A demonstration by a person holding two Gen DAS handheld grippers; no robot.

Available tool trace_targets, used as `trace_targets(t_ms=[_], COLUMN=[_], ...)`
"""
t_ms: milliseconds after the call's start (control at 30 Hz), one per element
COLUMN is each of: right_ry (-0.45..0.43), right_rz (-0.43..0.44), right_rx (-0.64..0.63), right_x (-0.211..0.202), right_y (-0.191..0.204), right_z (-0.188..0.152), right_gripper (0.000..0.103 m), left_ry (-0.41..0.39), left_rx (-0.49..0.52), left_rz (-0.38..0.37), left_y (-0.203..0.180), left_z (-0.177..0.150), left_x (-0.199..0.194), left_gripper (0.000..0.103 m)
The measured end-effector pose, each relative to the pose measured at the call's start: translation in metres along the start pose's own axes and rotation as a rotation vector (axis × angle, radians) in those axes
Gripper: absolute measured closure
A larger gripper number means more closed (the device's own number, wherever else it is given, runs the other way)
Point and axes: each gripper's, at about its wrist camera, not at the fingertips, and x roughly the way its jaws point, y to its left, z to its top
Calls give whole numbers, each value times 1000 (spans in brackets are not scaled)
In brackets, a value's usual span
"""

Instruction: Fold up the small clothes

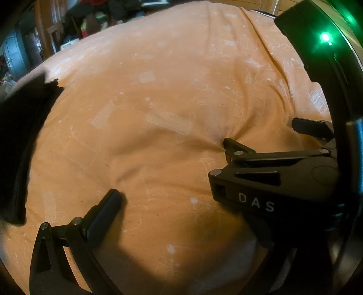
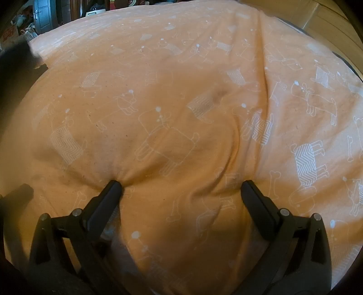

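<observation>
Two hand-held tools press into an orange bedcover (image 2: 181, 95) printed with white outline dogs, bones and chevron-patterned coats, spread across a bed. The right tool (image 2: 181, 187), seen from its own camera, stands wide, its two black fingers (image 2: 256, 197) splayed well apart with their tips dug into the soft cover, which bunches into creases between and around them; nothing is held between them. From the left wrist camera the same right tool (image 1: 258, 140) crosses the frame from the right side, its black body lettered "DAS", fingertips pushed down into a dimple in the fabric. Only one finger (image 1: 106, 208) of the left tool shows clearly, at lower left, resting against the cover; the other side is hidden behind the right tool's body, so how wide the left tool stands cannot be told. A green light (image 1: 325, 37) glows on a dark curved housing at the upper right of that view. The black garment (image 1: 20, 136), apparently folded into a flat oblong, lies on the bedcover at the far left edge, well apart from both tools and touched by neither; in the right wrist view it appears only as a dark blurred shape at upper left. Cluttered furniture and a grey door (image 2: 44, 13) sit beyond the bed's far edge.
</observation>
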Motion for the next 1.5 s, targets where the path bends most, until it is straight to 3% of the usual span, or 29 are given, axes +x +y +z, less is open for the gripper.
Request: trace_targets(t_ms=[1500], right_ry=[-19], right_rz=[5], right_rx=[9], right_x=[-4], right_y=[-6], right_z=[-7], right_gripper=[0], left_ry=[-2], left_rx=[-3], left_rz=[-5], left_y=[-3], left_z=[-2], left_x=[2], left_gripper=[0])
